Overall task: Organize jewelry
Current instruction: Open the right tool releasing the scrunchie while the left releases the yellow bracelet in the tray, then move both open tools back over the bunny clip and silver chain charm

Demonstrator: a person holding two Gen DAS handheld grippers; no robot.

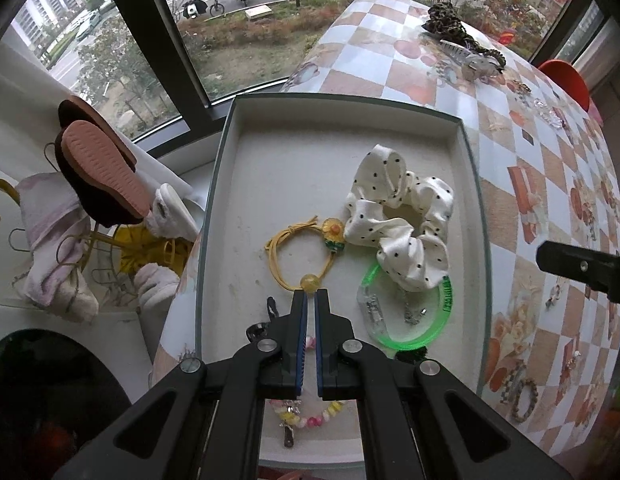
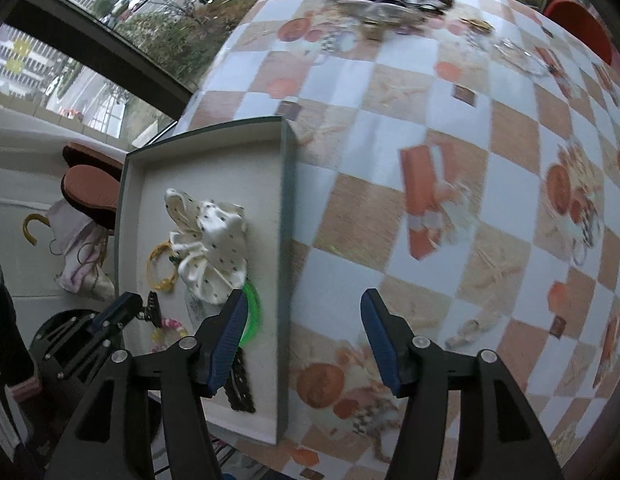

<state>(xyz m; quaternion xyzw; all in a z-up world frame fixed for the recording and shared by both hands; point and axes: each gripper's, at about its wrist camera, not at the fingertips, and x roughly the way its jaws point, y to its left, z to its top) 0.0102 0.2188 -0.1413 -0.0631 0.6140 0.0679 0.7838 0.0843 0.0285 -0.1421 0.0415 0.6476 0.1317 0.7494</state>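
The shallow white cardboard tray with a grey-green rim (image 1: 467, 148) sits at the window end of the checkered worktop (image 1: 389, 72), and several pieces already lie in it: a white polka-dot fabric scrunchie (image 1: 397, 216), a yellow cord hair tie with a duck charm (image 1: 302, 248), a translucent green plastic bangle (image 1: 409, 320) partly under the scrunchie, and a pastel beaded bracelet (image 1: 310, 420) near the front.

The left gripper (image 1: 311, 294) hovers low over the tray, its fingers drawn nearly together with only a thin slit between them and nothing caught there. The right gripper (image 2: 304, 300) hangs over the tray's right wall with its fingers spread wide and empty.

More pieces wait at the far end of the worktop: a leopard-print fabric hair accessory (image 1: 445, 20) and a silver metal clip (image 1: 469, 60), well apart from the tray.

All of it looks light. The scrunchie should squash softly, so any fold will do. The bangle seems stiff and slick; I would pinch across its band. The clip is best taken along its flat body, and the cord tie at its bead.
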